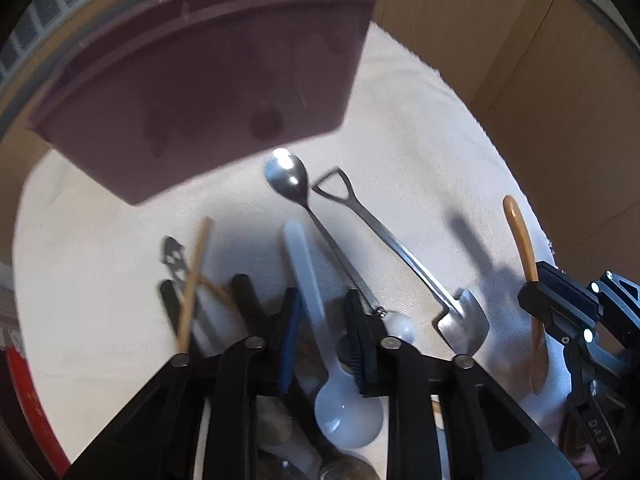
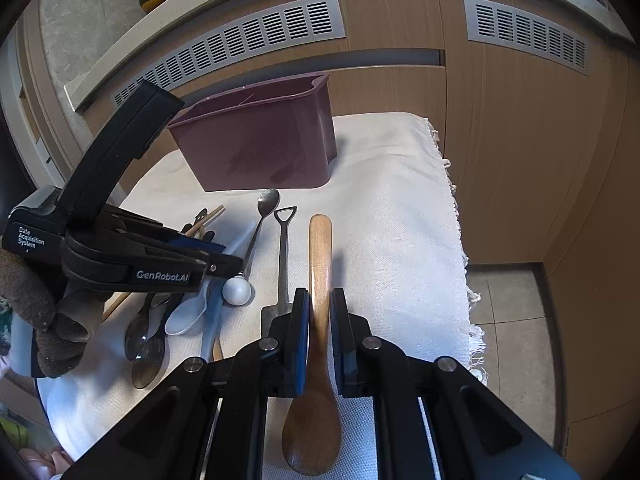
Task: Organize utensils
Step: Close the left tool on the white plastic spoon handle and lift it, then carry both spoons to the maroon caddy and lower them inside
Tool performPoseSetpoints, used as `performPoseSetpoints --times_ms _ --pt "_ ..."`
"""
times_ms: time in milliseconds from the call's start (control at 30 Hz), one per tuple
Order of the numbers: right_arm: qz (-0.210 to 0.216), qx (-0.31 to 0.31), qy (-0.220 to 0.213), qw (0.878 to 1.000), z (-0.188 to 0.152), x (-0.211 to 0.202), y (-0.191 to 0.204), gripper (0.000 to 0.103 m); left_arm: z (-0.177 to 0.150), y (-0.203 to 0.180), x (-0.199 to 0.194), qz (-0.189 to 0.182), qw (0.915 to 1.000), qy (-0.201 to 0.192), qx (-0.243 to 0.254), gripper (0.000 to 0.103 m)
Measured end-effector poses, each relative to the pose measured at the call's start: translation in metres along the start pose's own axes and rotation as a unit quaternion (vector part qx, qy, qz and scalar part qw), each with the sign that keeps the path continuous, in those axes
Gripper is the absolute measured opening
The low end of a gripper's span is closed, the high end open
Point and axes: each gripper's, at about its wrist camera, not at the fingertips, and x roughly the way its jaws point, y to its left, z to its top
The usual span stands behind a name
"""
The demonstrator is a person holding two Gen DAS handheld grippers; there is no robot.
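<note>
Wooden and long, a brown spoon (image 2: 320, 300) is framed by the two fingers of the right gripper (image 2: 319, 336); its handle runs forward between the pads and its bowl lies back under the gripper body. The jaws are drawn in close to the handle on both sides, though whether the pads actually press it cannot be told. Just left of that gripper a shovel-shaped metal spoon (image 2: 282, 256) is laid parallel, and further left a steel teaspoon (image 2: 262, 220) with a white ball (image 2: 237, 290) at its handle end.

The left gripper (image 1: 326, 336) is held partly open above a white plastic spoon (image 1: 320, 320), whose handle passes between the fingers with a gap on either side; nothing is gripped. To its left, bamboo chopsticks (image 1: 195, 280) are crossed over dark utensils, while the steel teaspoon and the shovel spoon are seen ahead and to its right. Ahead of both grippers, past the utensil tips, a maroon plastic caddy (image 2: 260, 144) is stood.

Everything is set on a cream woven cloth (image 2: 400, 220) with a fringed edge on the right. Behind it, brown wood-grain cabinet panels (image 2: 520, 140) with grey vent grilles (image 2: 248, 40) are seen, and tiled floor (image 2: 516, 340) lower right.
</note>
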Motion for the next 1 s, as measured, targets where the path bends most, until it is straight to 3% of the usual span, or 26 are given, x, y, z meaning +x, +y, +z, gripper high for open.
performPoseSetpoints --times_ms 167,233,367,500,600,700,800,1000 --pt "0.005 -0.001 -0.009 1.0 0.002 -0.003 0.002 0.01 -0.003 -0.003 -0.003 0.01 0.9997 -0.007 0.021 0.011" --pt "0.011 0.001 -0.017 1.0 0.003 -0.008 0.004 0.01 -0.013 -0.003 -0.016 0.015 0.9988 -0.041 0.022 0.009" --pt "0.018 0.003 -0.031 0.999 0.005 -0.019 0.012 0.01 -0.04 0.008 -0.056 -0.026 0.9918 -0.123 -0.023 0.009" --pt "0.015 -0.001 -0.034 0.999 0.007 -0.026 0.024 0.01 -0.079 0.018 -0.091 -0.034 0.9739 -0.216 -0.059 0.009" --pt "0.011 -0.006 -0.036 0.999 0.01 -0.034 0.033 0.01 -0.101 0.026 -0.113 -0.041 0.9644 -0.251 -0.073 0.009" --pt "0.003 -0.014 -0.048 0.999 0.016 -0.044 0.043 0.01 -0.104 0.032 -0.133 -0.031 0.9563 -0.28 -0.079 0.009" --pt "-0.011 -0.033 -0.075 0.997 0.032 -0.063 0.054 0.01 -0.103 0.036 -0.158 -0.033 0.9429 -0.321 -0.082 0.009" --pt "-0.046 -0.076 -0.189 0.978 0.105 -0.12 0.075 0.01 -0.062 0.037 -0.221 0.006 0.8959 -0.441 -0.056 0.009"
